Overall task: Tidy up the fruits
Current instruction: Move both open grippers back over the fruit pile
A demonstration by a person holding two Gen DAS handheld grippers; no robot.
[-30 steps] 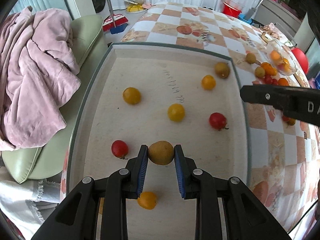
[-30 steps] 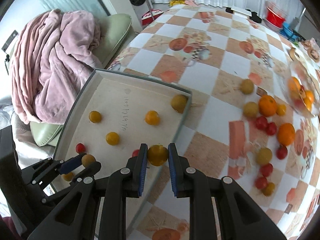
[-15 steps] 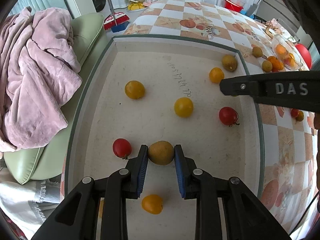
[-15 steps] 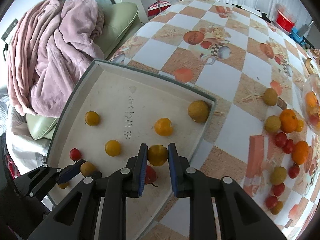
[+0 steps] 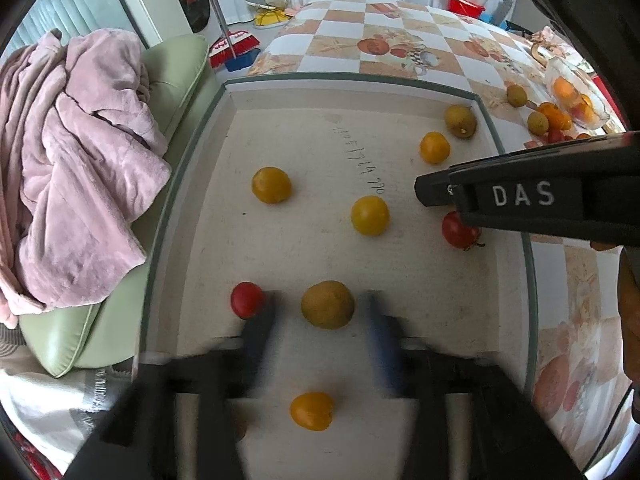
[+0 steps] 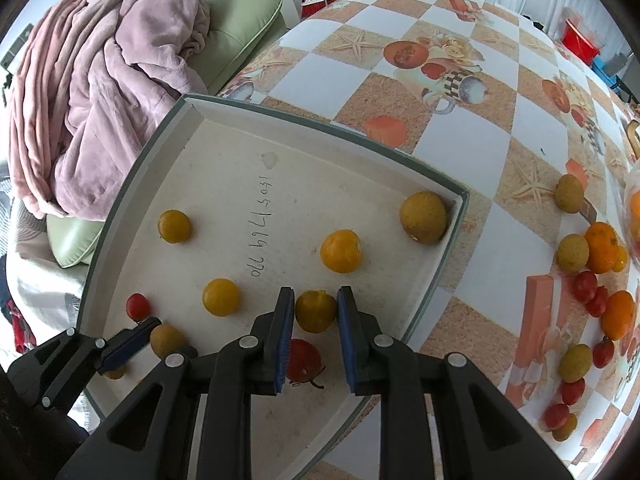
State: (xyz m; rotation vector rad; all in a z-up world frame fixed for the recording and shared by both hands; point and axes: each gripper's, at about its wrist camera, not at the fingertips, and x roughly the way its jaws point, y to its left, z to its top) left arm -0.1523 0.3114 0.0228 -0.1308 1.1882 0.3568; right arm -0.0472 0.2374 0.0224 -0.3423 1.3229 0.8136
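A shallow white tray [image 5: 384,84] [image 6: 120,216] holds several yellow, tan and red fruits. In the left wrist view my left gripper [image 5: 325,322] is open, its fingers blurred, either side of a tan fruit [image 5: 327,304] that rests on the tray floor. A red tomato [image 5: 247,299] lies just left of it. In the right wrist view my right gripper [image 6: 316,312] is shut on a yellow fruit [image 6: 315,310] above the tray, over a red tomato [image 6: 304,360]. The right gripper also shows in the left wrist view as a black bar [image 5: 520,200].
More fruits [image 6: 592,248] lie loose on the checkered tablecloth [image 6: 460,136] right of the tray, beside a clear bowl [image 5: 576,100]. A green sofa [image 5: 176,64] with a pink blanket [image 5: 72,160] stands left of the table.
My left gripper has opened and let go of the tan fruit, which now rests on the tray. My right gripper has carried the yellow fruit further over the tray.
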